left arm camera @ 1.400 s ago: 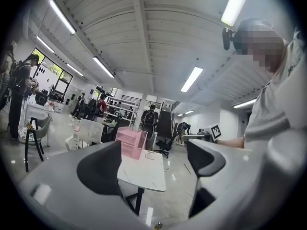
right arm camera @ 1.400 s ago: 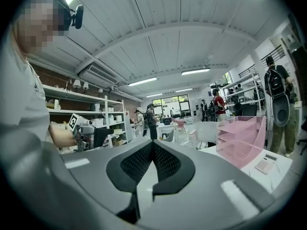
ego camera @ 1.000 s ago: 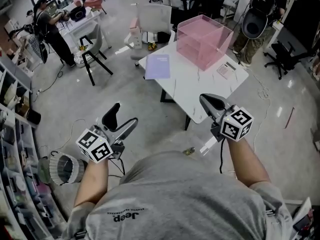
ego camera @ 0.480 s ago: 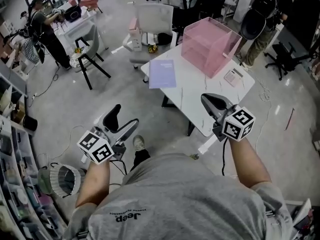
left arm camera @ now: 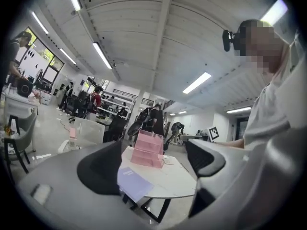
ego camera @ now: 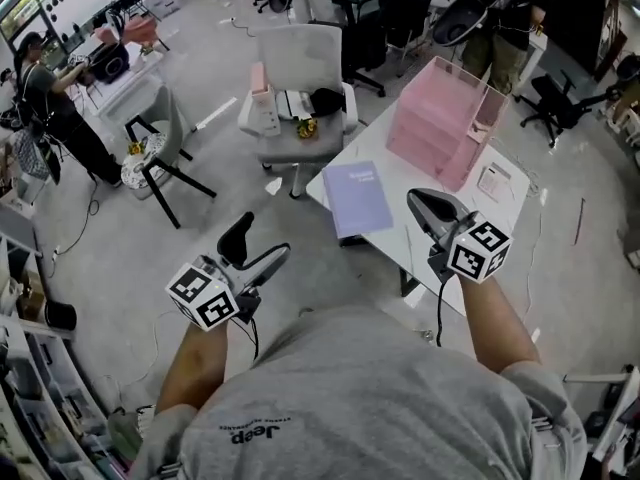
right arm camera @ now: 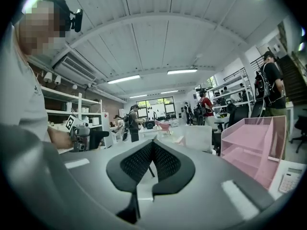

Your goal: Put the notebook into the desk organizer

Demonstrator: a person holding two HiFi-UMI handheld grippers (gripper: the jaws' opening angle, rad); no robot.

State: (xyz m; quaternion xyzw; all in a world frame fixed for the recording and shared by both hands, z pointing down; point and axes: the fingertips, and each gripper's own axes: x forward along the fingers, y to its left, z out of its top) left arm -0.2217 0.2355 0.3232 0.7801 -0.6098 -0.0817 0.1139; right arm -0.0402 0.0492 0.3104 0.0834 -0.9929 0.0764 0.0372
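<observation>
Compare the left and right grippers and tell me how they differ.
The left gripper has its jaws apart; the right gripper has them pressed together. In the head view the left gripper shows against the floor, the right gripper against the white table. Both are empty.

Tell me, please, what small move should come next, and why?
Likely carry the open left tongs forward to the notebook. It lies flat by the table edge, untouched, and both tongs hang short of it; the right tongs are shut, so the left is readier to grasp.

left gripper (left arm camera: 153,164), jaws apart, faces notebook (left arm camera: 132,181) and pink desk organizer (left arm camera: 148,151).
</observation>
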